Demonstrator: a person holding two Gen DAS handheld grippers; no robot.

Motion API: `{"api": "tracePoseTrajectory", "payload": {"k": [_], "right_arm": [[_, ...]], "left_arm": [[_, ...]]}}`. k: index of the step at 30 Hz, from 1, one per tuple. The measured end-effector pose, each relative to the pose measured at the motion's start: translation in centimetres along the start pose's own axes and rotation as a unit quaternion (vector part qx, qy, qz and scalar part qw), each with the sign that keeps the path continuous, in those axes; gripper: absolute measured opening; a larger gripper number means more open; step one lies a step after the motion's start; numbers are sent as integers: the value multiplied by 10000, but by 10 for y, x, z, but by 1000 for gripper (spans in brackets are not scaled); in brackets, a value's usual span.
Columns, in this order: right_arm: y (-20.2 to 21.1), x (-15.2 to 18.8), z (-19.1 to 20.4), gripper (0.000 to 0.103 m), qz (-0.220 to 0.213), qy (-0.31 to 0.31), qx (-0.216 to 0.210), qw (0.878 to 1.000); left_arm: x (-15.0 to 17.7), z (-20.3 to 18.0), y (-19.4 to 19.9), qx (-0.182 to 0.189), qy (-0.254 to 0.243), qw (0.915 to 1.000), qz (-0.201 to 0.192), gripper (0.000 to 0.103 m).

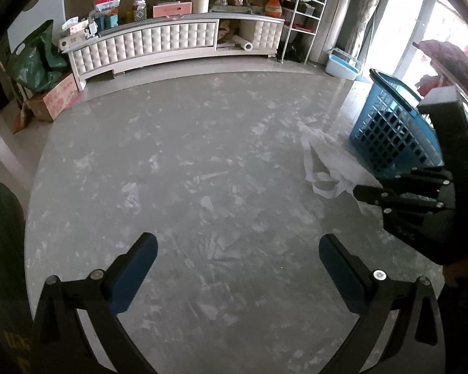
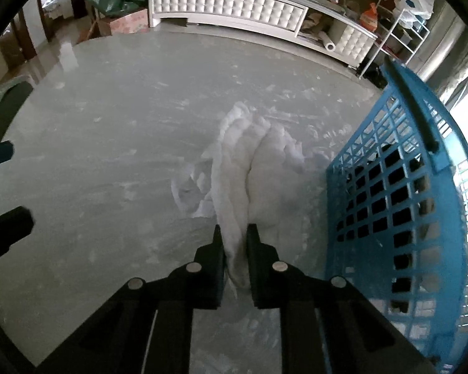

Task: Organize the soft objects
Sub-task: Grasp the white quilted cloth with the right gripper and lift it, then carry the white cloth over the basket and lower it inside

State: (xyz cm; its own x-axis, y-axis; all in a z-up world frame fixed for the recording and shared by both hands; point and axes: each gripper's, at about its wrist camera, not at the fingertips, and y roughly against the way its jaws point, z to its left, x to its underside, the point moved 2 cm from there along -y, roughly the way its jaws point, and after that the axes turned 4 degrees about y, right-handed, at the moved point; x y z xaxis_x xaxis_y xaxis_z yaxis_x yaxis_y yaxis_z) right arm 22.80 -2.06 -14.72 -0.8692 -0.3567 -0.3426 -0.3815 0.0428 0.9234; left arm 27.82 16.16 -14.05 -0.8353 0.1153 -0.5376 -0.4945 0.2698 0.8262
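Right wrist view showed the right gripper [image 2: 235, 233] clamped on a fold of the white cloth [image 2: 252, 168], which lay on the grey table [image 2: 109, 124] just beside the blue basket [image 2: 390, 187], probably its destination. Over on the left, the left gripper [image 1: 237, 249] hung spread and empty above bare tabletop.

Cluttered white tufted cabinet [image 1: 177, 39] beside bright window [image 1: 421, 25].
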Motion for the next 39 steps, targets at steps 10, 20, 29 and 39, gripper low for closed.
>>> {"api": "tracePoseTrajectory", "payload": {"k": [10, 20, 29, 39], "right_arm": [[56, 11, 8, 11, -420, 181, -407, 9981], [113, 18, -4, 11, -866, 277, -609, 9940], [163, 34, -32, 11, -1366, 145, -680, 9882], [179, 37, -78, 10, -1728, -47, -565, 9833]], "left_arm": [[-1, -21, 36, -76, -47, 9998, -205, 103], [-6, -42, 87, -105, 13, 9984, -555, 103], [-13, -77, 131, -169, -146, 9960, -864, 103], [-32, -119, 142, 42, -345, 9944, -993, 103]]}}
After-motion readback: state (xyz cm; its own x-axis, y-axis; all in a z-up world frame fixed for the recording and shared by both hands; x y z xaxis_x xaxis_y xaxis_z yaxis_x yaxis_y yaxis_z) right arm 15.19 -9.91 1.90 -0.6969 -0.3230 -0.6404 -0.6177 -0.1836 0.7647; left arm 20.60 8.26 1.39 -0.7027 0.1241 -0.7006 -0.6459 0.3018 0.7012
